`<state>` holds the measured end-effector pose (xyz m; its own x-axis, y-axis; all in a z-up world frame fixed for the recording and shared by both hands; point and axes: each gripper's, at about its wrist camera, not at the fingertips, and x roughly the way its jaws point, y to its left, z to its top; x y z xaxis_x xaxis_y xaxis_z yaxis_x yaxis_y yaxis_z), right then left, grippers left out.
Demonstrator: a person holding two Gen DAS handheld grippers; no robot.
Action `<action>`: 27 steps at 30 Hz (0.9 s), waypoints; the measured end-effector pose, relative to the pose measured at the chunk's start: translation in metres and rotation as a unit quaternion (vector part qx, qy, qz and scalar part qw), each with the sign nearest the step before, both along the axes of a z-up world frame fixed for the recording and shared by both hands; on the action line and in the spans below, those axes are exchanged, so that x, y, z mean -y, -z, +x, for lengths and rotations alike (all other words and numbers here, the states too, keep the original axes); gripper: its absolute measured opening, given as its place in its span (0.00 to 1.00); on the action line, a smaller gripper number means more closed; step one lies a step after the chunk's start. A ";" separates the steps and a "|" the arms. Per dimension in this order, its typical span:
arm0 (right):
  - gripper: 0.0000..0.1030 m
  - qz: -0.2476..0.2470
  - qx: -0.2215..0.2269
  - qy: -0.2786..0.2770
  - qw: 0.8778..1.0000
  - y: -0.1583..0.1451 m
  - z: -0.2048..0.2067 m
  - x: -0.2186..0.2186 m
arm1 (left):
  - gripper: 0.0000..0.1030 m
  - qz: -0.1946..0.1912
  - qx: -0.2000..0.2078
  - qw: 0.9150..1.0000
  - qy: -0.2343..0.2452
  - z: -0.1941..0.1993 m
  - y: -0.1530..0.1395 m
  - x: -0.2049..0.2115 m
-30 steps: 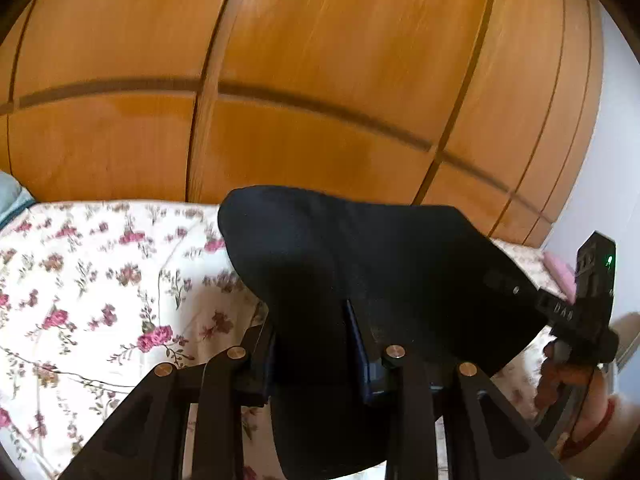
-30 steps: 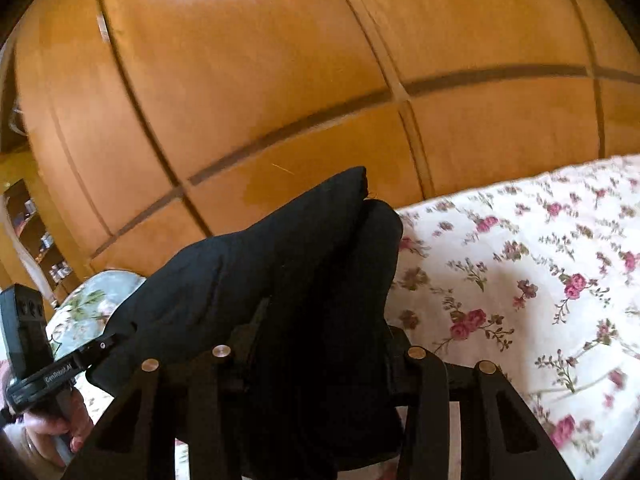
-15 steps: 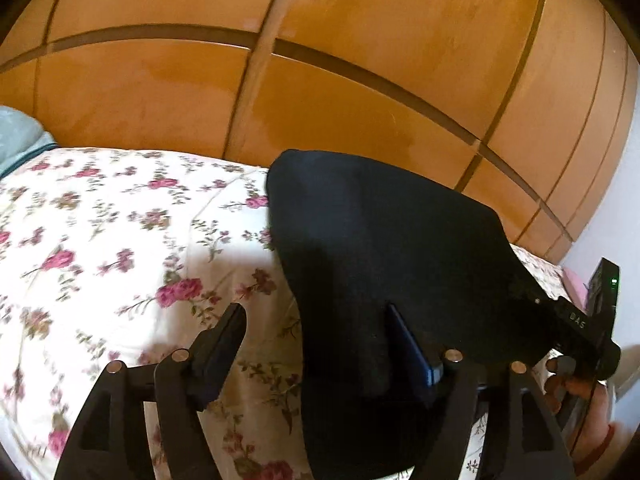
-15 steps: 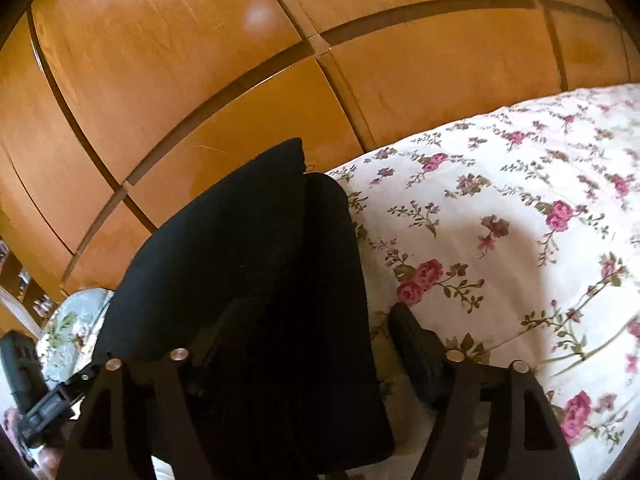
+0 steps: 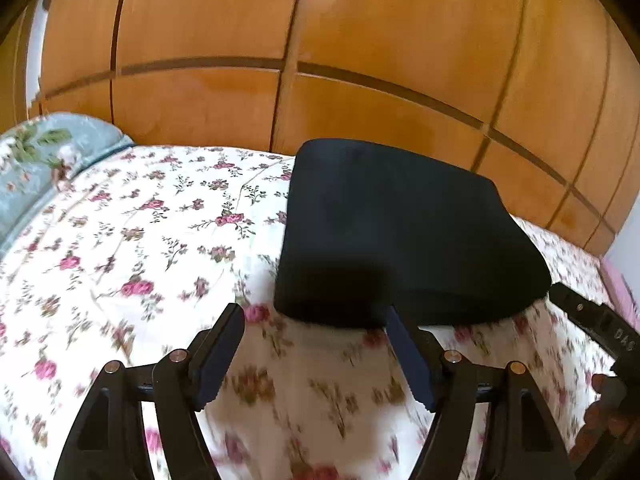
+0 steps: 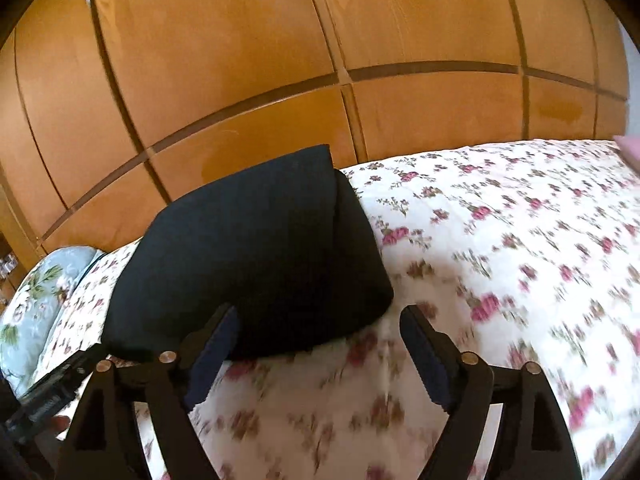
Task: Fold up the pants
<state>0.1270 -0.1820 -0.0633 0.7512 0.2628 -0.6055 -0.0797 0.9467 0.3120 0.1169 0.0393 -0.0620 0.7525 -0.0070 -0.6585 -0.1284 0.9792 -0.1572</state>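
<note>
The black pants (image 5: 400, 232) lie folded in a compact stack on the floral bedsheet (image 5: 140, 240). My left gripper (image 5: 312, 320) stands open just short of their near edge, with only bedsheet between its fingers. In the right wrist view the pants (image 6: 256, 256) lie ahead and to the left. My right gripper (image 6: 318, 320) has its jaws opening. The near edge of the pants shows between them by the left finger (image 6: 216, 344), and the pads do not press on it. Each gripper appears at the edge of the other's view, held in a hand.
Wooden wardrobe panels (image 5: 360, 40) rise close behind the bed. A light blue floral pillow (image 5: 36, 160) lies at the left end of the bed, and something pink (image 6: 628, 148) at the right end. The floral sheet (image 6: 520, 240) spreads wide to the right of the pants.
Both grippers were shut on the lifted pants, then opened and pulled back. The pants now lie folded on the bed, free of both.
</note>
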 end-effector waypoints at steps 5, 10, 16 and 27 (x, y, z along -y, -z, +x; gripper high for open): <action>0.90 -0.020 0.008 0.005 1.000 -0.013 -0.045 -0.003 | 0.72 0.039 0.008 0.999 0.003 -0.033 -0.016 0.023; 0.96 -0.041 0.023 0.007 0.999 -0.027 -0.082 -0.004 | 0.72 0.055 0.022 0.998 -0.011 -0.060 -0.032 0.034; 0.98 -0.060 0.031 0.019 0.998 -0.037 -0.106 -0.002 | 0.72 0.060 0.028 0.998 -0.024 -0.081 -0.043 0.040; 0.99 -0.057 0.034 0.023 0.998 -0.041 -0.134 -0.004 | 0.72 0.067 0.019 0.997 -0.031 -0.103 -0.055 0.045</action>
